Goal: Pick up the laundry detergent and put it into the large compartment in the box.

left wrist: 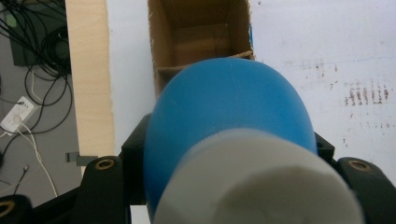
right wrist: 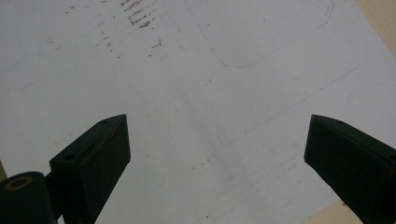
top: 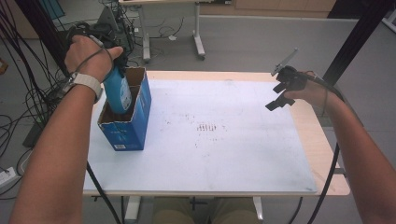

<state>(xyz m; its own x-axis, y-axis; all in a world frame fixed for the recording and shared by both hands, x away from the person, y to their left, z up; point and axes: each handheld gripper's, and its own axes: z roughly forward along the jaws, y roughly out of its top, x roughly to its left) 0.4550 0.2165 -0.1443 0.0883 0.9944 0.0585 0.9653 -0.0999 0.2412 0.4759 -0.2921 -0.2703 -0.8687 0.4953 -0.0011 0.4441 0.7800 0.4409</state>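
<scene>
While the left gripper [top: 113, 59] pinches a blue bottle [top: 117, 91] by its neck, base already down inside the open blue carton [top: 128, 128] at the table's [top: 322, 140] left edge, release remains; the right gripper [top: 280, 97] hovers spread and empty.

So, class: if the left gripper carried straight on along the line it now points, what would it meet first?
The left gripper, shut on the blue bottle, points down into the open cardboard box. The bottle's bottom would probably meet the box's inside floor first, though how far it already sits in is hard to judge.
</scene>
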